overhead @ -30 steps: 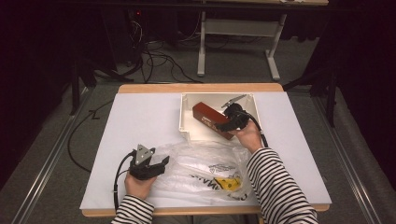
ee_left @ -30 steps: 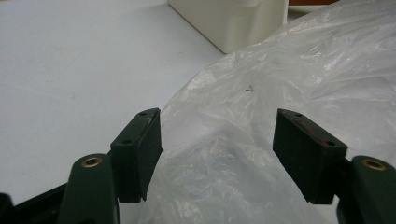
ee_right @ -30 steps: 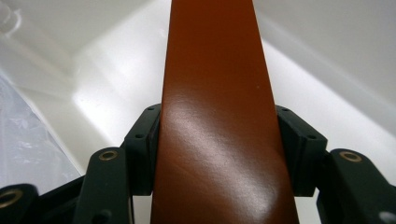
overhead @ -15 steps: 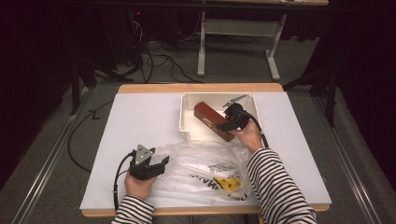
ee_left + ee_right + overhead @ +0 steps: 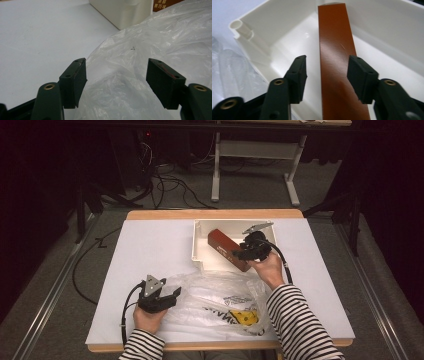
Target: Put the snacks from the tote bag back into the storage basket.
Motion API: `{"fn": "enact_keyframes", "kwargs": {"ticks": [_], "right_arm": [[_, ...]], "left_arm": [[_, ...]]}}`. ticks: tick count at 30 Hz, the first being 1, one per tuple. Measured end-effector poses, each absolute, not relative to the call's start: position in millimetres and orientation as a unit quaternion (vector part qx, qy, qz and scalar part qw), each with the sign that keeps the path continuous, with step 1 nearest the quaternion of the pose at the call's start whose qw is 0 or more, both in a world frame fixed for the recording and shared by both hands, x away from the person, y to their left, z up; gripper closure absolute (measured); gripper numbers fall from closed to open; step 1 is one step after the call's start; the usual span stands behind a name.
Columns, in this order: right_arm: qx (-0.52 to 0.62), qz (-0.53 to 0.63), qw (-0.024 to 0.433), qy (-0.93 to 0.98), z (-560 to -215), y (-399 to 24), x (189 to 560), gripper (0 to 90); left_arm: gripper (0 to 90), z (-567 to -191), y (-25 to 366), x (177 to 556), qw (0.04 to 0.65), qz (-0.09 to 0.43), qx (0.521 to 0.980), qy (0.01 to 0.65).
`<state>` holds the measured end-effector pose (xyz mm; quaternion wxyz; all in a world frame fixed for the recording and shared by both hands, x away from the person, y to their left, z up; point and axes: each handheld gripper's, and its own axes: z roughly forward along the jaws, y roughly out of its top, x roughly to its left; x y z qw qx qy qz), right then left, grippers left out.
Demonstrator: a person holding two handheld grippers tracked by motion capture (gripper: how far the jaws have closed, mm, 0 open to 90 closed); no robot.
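Note:
A long red-brown box (image 5: 222, 245) lies at a slant in the white tray (image 5: 200, 245) at the back of the table. My right gripper (image 5: 239, 254) hovers over the box's near end. In the right gripper view the box (image 5: 337, 50) runs between the jaws of my right gripper (image 5: 327, 72). Those jaws have just been closing, and a gap still shows at the left pad. My left gripper (image 5: 172, 295) rests at the left edge of a clear plastic bag (image 5: 215, 300). In the left gripper view my left gripper (image 5: 116, 75) stands open, with bag film (image 5: 150, 37) bulging between the pads and touching neither.
The tray's wall (image 5: 274, 25) rises around the box on all sides, with a round post at its near corner. A yellow item (image 5: 245, 317) and print show inside the bag. White table surface (image 5: 150, 250) spreads to the left of the tray. Cables lie on the floor beyond.
My right gripper has drawn back slightly along the box toward the person. The left gripper and the bag stay where they were.

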<state>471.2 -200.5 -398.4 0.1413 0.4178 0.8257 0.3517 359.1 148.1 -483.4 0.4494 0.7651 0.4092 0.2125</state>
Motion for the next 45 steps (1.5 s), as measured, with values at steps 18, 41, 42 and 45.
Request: {"fn": "enact_keyframes", "kwargs": {"ticks": [18,41,42,45], "right_arm": [[0.395,0.347,0.112,0.843,-400,-182,451,69.5],[0.402,0.311,0.105,0.855,-429,-187,447,88.3],[0.404,0.307,0.105,0.855,-429,-187,447,88.3],[0.413,0.301,0.106,0.853,-431,-187,448,88.8]], "left_arm": [[33.3,-483,148,359,0.451,0.213,0.764,0.410],[33.1,-484,149,360,0.446,0.214,0.763,0.417],[33.1,-483,149,360,0.446,0.214,0.763,0.417],[33.2,-483,149,359,0.446,0.216,0.763,0.415]]}}
